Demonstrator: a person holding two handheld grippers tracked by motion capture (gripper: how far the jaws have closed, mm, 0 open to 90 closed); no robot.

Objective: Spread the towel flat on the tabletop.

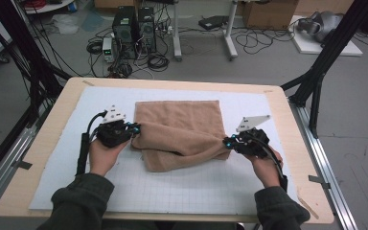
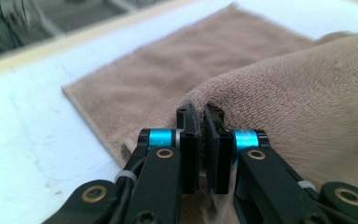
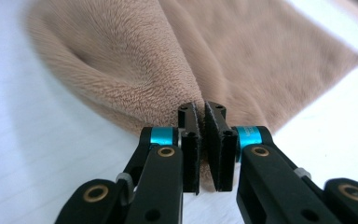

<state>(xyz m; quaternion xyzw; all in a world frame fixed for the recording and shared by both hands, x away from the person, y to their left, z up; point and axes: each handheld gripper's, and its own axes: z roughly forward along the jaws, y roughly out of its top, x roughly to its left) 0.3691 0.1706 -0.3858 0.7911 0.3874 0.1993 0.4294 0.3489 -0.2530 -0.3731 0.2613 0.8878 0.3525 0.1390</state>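
- Folding was under way: left gripper [image 1: 135, 128] and right gripper [image 1: 226, 142] each clenched a near corner of the brown towel [image 1: 182, 120].
- Next, carry both corners evenly toward the far edge.

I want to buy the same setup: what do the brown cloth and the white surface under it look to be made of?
Towel: soft plush fabric, likely fleece or microfibre terry; short fuzzy pile, matte, drapes in soft folds where both grippers pinch it. Mat: thin white sheet with a faint printed grid, matte, possibly paper or vinyl. Table: pale wood-look board, probably plywood or laminate.
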